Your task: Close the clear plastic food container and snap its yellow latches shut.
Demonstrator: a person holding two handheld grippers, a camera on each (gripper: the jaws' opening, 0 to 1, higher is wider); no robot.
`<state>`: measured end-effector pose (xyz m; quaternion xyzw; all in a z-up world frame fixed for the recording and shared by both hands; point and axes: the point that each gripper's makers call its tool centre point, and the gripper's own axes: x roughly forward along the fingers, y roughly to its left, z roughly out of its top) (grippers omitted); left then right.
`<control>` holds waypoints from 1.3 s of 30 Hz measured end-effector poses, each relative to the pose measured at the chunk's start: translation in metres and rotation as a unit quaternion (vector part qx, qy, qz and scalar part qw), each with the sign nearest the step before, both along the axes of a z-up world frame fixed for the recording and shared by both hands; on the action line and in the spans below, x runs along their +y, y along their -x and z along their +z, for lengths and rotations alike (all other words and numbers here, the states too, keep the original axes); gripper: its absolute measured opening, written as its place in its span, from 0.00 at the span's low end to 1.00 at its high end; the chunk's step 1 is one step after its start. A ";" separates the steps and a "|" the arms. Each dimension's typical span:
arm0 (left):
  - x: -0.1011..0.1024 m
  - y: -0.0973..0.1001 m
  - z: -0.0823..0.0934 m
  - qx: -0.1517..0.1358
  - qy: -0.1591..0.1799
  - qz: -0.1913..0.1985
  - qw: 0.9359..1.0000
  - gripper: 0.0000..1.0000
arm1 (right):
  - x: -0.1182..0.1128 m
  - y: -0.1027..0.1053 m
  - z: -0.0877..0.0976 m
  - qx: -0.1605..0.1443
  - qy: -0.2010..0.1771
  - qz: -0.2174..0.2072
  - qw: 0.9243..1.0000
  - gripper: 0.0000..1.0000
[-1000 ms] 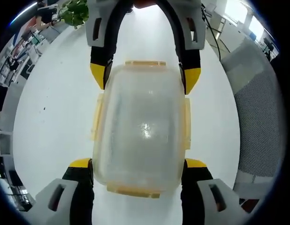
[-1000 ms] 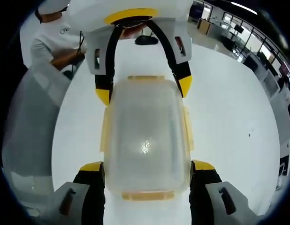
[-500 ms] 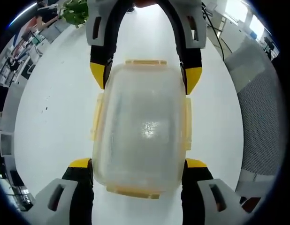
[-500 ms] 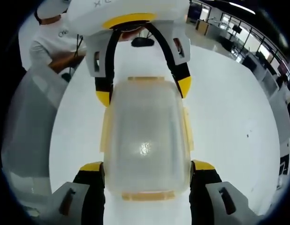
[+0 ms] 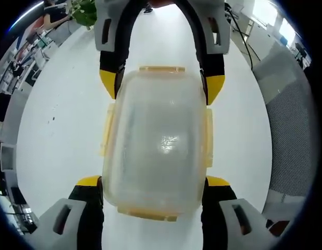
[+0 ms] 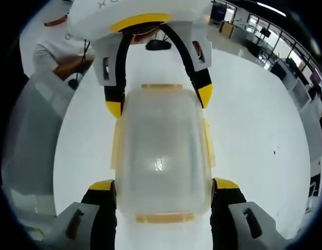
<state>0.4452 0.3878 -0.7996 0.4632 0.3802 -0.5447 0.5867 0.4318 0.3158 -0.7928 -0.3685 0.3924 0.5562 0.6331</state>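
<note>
Clear plastic container (image 5: 157, 140) sat on the white tabletop (image 5: 57, 130), lid already on. Yellow latches (image 5: 208, 136) on all four sides lay flat against the walls, seemingly snapped; little appeared left. Left gripper (image 5: 153, 187) and right gripper (image 6: 162, 190) each pinched an opposite end of the container, jaws spread wide and touching its side walls.
</note>
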 end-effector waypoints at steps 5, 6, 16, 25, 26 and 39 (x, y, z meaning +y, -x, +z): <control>0.000 0.000 0.000 0.000 0.001 0.000 1.000 0.77 | 0.000 -0.001 0.000 0.000 0.002 0.000 1.000 0.74; 0.000 -0.001 0.000 0.000 0.000 0.001 1.000 0.77 | 0.000 -0.001 0.000 0.000 0.002 -0.001 1.000 0.74; -0.001 -0.002 -0.002 -0.002 -0.002 0.000 1.000 0.77 | 0.000 -0.001 -0.001 0.000 0.002 -0.003 1.000 0.74; 0.001 -0.002 -0.001 -0.005 -0.013 -0.015 1.000 0.78 | 0.002 -0.001 0.000 0.000 -0.004 0.001 1.000 0.75; 0.000 -0.002 -0.001 -0.004 -0.013 -0.015 1.000 0.78 | 0.002 -0.003 0.000 -0.006 -0.006 0.002 1.000 0.79; -0.005 -0.004 0.000 -0.015 -0.001 -0.019 1.000 0.99 | 0.001 0.001 0.003 -0.019 -0.022 0.002 1.000 0.96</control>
